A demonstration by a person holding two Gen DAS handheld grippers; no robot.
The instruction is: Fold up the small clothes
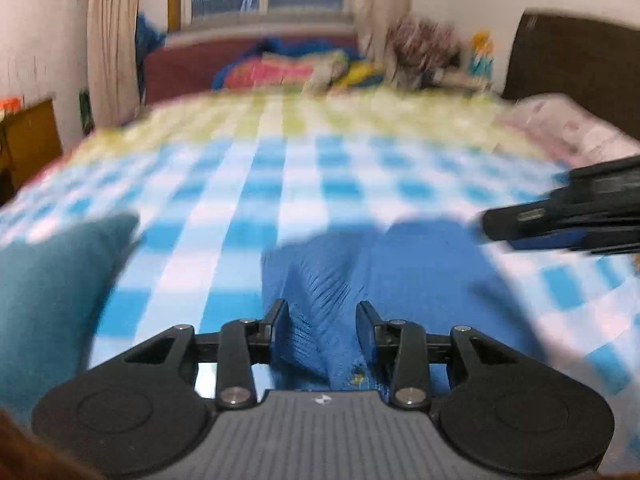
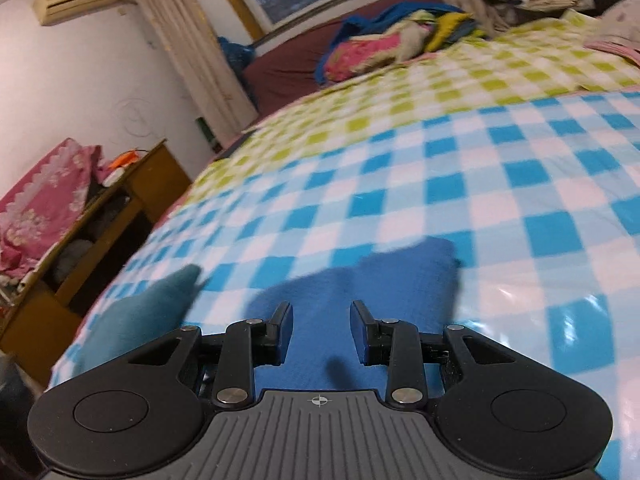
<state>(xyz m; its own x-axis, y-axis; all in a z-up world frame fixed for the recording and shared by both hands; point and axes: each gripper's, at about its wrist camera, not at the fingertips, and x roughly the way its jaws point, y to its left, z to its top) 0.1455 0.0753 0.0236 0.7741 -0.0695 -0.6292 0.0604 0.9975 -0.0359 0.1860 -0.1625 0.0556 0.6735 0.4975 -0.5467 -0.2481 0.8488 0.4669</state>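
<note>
A small blue garment (image 1: 404, 276) lies on the blue-and-white checked bed cover, rumpled into a ridge near me. My left gripper (image 1: 322, 320) is open, its jaws on either side of that raised fold, not closed on it. My right gripper (image 2: 321, 322) is open just above the same blue garment (image 2: 360, 284), holding nothing. The right gripper also shows in the left wrist view (image 1: 532, 224), at the garment's right edge. A teal garment (image 1: 52, 292) lies to the left; it also shows in the right wrist view (image 2: 140, 312).
The bed (image 2: 460, 148) has a green checked cover farther back, with a heap of colourful bedding (image 2: 380, 44) by the window. A pink pillow (image 1: 568, 128) and a dark headboard (image 1: 576, 64) are at right. A wooden cabinet (image 2: 92, 232) stands left of the bed.
</note>
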